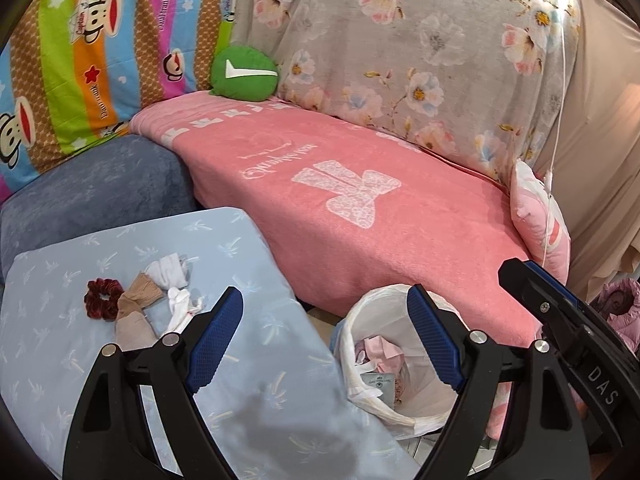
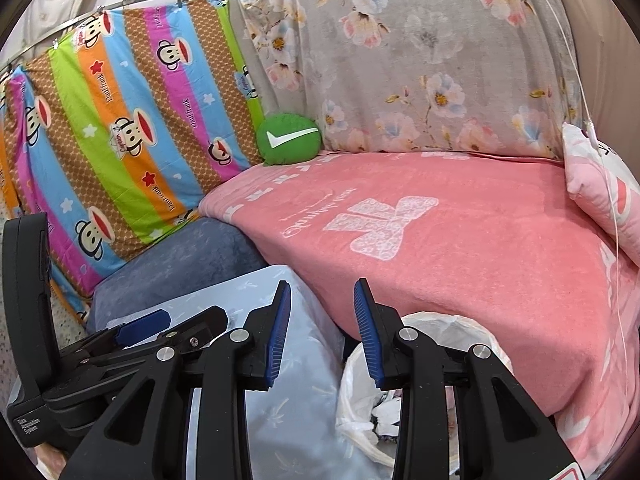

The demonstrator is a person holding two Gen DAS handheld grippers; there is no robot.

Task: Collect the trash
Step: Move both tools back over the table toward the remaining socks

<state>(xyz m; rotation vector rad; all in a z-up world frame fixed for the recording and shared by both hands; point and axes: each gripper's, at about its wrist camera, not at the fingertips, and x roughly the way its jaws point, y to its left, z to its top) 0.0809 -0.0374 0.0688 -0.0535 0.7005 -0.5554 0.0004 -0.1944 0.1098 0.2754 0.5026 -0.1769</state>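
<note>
Both empty right now. Left hand-held gripper (image 1: 324, 320) has its jaws spread wide with nothing between them; right hand-held gripper (image 2: 322, 308) is only part-way apart, also bare. Nearest thing is the lined trash bin (image 1: 400, 412) at about 5 o'clock in the left wrist view, already holding crumpled paper and wrappers, white liner (image 1: 360, 400) sagging over the rim. It stands in the gap between the light-blue pillow (image 1: 240, 380) and the pink blanket (image 1: 380, 220). Risk: liner is loose, so a dropped piece can catch the fold and slide down outside onto the floor. Further out at 9 o'clock on the pillow sits the remaining litter: white tissue wads (image 1: 170, 276), touching a beige sock (image 1: 134, 312), with a dark-red scrunchie (image 1: 103, 294) right beside. Main risk, my read: a wide pinch takes the sock or scrunchie along with the tissue, and non-trash goes in the bin. The pillow is soft, so pressing down probably pinches the cover fabric too, or the tissue tears and leaves bits. The right hand-held gripper sits close by the left one, so they could bump on the reach. Far back at 12 o'clock the green cushion (image 1: 244, 74) and floral cover (image 1: 420, 60) are out of play.
</note>
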